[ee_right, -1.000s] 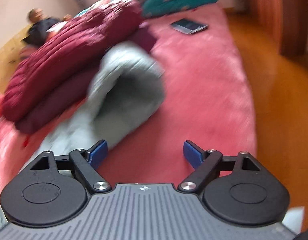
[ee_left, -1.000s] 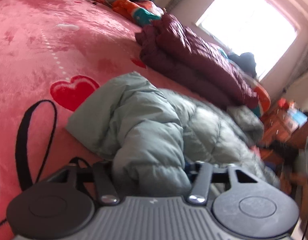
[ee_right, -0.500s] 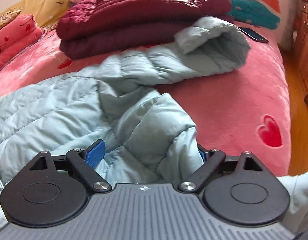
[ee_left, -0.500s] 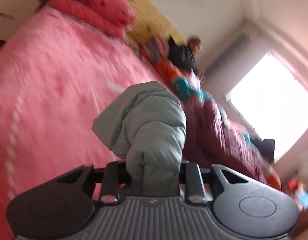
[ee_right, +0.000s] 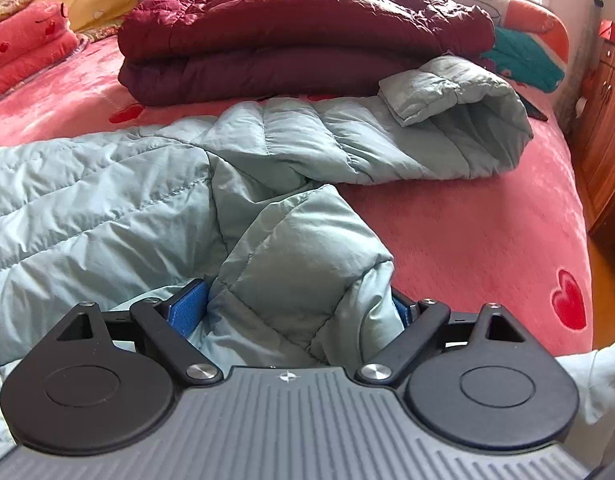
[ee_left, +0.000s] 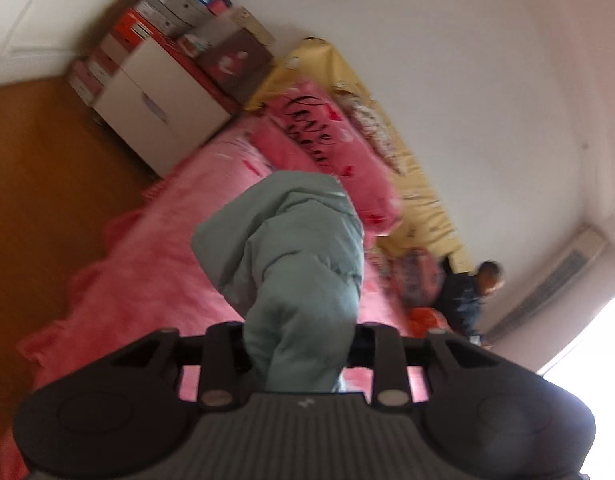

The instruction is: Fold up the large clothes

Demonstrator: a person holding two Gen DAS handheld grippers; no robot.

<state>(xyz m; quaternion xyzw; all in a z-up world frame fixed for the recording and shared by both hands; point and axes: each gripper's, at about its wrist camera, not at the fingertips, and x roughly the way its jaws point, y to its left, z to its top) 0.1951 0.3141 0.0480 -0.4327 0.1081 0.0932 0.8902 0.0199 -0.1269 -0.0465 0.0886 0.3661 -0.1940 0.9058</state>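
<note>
Left gripper (ee_left: 299, 344): fingers set fairly narrow, jaws easing apart, a bunched fold of the pale green puffer jacket (ee_left: 291, 256) still pinched between them and lifted off the pink bed cover (ee_left: 155, 280). Pads hidden by cloth.

Right gripper (ee_right: 303, 312): fingers wide, blue pads (ee_right: 189, 306) pressed to either side of a thick padded fold of the same jacket (ee_right: 107, 208), which lies spread on the bed cover (ee_right: 467, 232), one sleeve reaching to the right.

Folded maroon jacket (ee_right: 299, 36): stacked behind the green one, touching its sleeve.

Change from earlier frames: a second ago the left-held fold lay low on the bed by a red heart; the view has since rolled to show boxes (ee_left: 175, 12), cabinet (ee_left: 155, 108), floor (ee_left: 47, 184) and a person (ee_left: 471, 292). The right fingers were empty then and have since closed round the jacket.

Writing: black script on the pink pillow (ee_left: 323, 136), not legible; box labels blurred.
</note>
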